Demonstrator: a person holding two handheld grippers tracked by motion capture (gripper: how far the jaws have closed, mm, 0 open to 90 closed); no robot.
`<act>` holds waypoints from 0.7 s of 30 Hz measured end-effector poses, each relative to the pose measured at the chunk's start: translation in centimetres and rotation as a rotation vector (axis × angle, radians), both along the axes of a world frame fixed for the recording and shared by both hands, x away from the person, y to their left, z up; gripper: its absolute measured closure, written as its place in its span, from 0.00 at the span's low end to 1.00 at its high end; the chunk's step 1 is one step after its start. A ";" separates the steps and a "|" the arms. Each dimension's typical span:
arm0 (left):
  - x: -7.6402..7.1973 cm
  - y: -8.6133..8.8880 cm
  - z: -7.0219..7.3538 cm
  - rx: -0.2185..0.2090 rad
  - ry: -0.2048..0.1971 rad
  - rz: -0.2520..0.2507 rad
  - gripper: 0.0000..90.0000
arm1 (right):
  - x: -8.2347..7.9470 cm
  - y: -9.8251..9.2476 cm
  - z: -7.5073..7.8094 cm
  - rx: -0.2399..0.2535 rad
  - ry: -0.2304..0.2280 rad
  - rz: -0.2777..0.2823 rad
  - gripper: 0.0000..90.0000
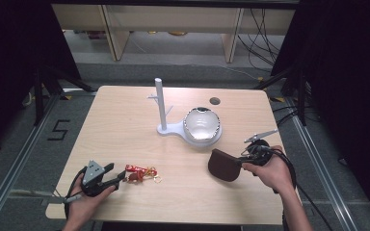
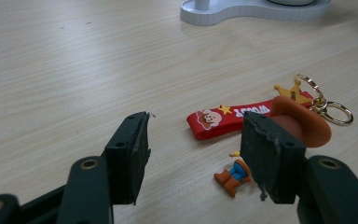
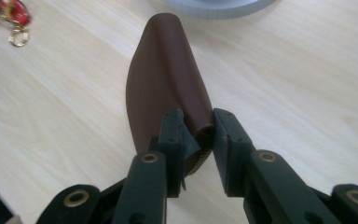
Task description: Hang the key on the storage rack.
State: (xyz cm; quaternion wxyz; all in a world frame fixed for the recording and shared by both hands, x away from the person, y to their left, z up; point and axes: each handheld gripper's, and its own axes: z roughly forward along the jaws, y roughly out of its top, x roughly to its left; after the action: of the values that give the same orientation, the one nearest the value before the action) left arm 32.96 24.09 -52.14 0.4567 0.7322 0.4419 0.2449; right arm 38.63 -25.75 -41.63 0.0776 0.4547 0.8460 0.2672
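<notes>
One pale wood-grain surface point(image 1: 125, 125), rounded at the corners. At its middle, one white stand point(image 1: 163, 115): a thin upright post with short side pegs on a flat, smooth base. On the wider end of that base, just right of the post, one glossy round bowl point(image 1: 202, 125), silvery inside.

Nearer the person than the stand and to its right, one brown pouch point(image 3: 161, 88), smooth leather-like skin, rounded like a half-moon, lifted on edge. Pinched at its near rim by the right gripper point(image 3: 198, 140), jaws pressed close on the folded edge.

Nearer the person than the stand and to its left, one keychain point(image 2: 261, 121) flat on the wood: a red rubbery strap with a printed cartoon face and star, a small figure with an orange hat, gold metal rings and a gold crown charm. Left gripper point(image 2: 193, 156) low beside it, jaws spread wide, nothing between them; right jaw overlapping the figure in its own view, contact impossible to tell.
</notes>
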 end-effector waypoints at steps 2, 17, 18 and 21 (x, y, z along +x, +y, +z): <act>0.0 0.0 0.0 -0.005 0.000 0.001 0.46 | -0.3 0.1 0.1 -0.015 -0.040 0.005 0.84; -0.1 0.2 -0.1 -0.001 0.003 0.006 0.46 | -1.3 1.1 1.5 -0.025 -0.191 0.043 0.84; -0.1 0.2 -0.1 0.004 0.006 0.011 0.46 | -1.3 1.2 1.9 -0.021 -0.193 0.053 0.84; -0.1 0.2 -0.1 -0.004 0.005 0.006 0.46 | -1.3 1.3 2.5 -0.020 -0.180 0.057 0.84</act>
State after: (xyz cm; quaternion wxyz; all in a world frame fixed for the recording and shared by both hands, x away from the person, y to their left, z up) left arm 32.89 24.31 -52.28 0.4565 0.7304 0.4459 0.2436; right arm 37.30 -24.43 -39.10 0.1502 0.4039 0.8509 0.3005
